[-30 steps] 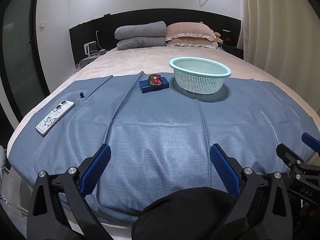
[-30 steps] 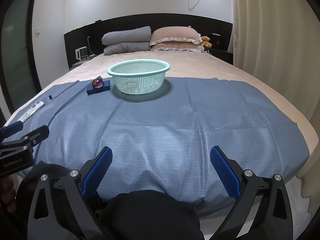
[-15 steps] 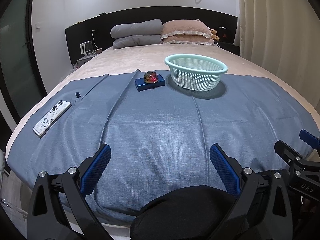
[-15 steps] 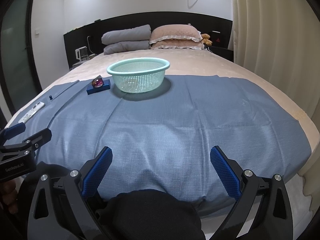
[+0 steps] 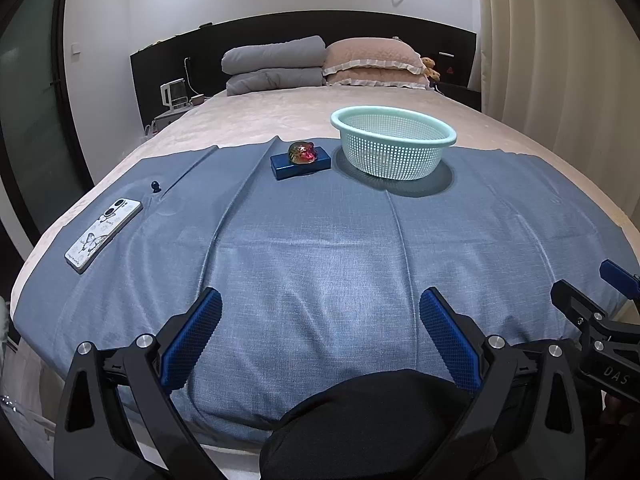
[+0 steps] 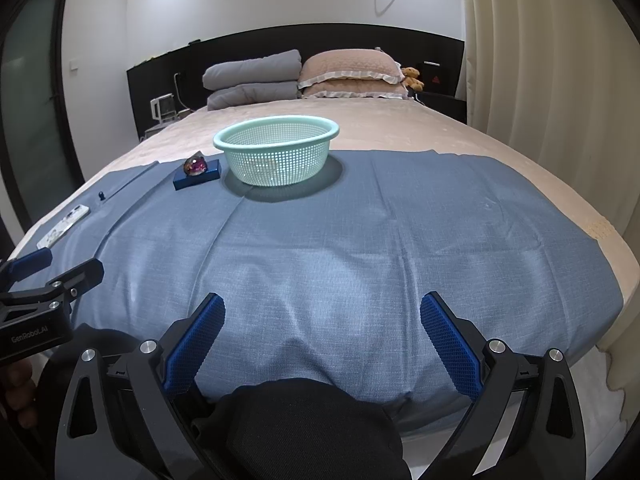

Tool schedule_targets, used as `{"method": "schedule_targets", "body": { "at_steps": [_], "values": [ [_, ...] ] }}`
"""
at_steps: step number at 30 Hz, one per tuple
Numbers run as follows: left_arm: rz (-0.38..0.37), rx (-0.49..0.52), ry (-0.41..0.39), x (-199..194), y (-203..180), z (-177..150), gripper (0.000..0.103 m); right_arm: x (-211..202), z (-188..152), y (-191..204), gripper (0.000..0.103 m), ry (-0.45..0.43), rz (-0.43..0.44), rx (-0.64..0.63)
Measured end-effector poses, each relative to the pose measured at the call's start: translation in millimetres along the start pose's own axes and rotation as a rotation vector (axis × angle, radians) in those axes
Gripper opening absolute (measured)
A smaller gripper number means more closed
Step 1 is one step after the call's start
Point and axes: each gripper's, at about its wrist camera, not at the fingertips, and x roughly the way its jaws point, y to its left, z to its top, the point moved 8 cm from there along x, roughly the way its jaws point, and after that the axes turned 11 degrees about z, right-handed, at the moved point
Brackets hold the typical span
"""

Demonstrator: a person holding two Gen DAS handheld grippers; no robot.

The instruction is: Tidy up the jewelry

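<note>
Both grippers empty, jaws spread wide: left gripper (image 5: 320,320), right gripper (image 6: 322,320), at near edge of blue cloth (image 5: 320,248). Red gem (image 5: 303,152) sits on blue box (image 5: 301,165), just beside mint basket (image 5: 394,148). Judgement: approach low, straddle gem only, close gently; 1 slip likely.

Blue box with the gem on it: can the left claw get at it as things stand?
Probably yes. The left claw is open, and only bare blue cloth lies before the blue box; the basket sits beside it.
</note>
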Motion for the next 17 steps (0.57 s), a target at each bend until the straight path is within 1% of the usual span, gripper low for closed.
{"method": "schedule_targets", "body": {
  "at_steps": [8,11,17],
  "values": [
    [-0.003,-0.006,0.003,0.6,0.9,-0.3,0.097,-0.6,-0.2,0.0,0.094,0.0,0.0,-0.001],
    [0.012,-0.022,0.009,1.6,4.4,-0.6,0.097,-0.8,0.0,0.1,0.094,0.0,-0.001,-0.001],
    [0.021,-0.016,-0.008,-2.7,3.1,-0.8,0.097,-1.3,0.2,0.0,0.094,-0.002,-0.001,-0.003]
  ]
}}
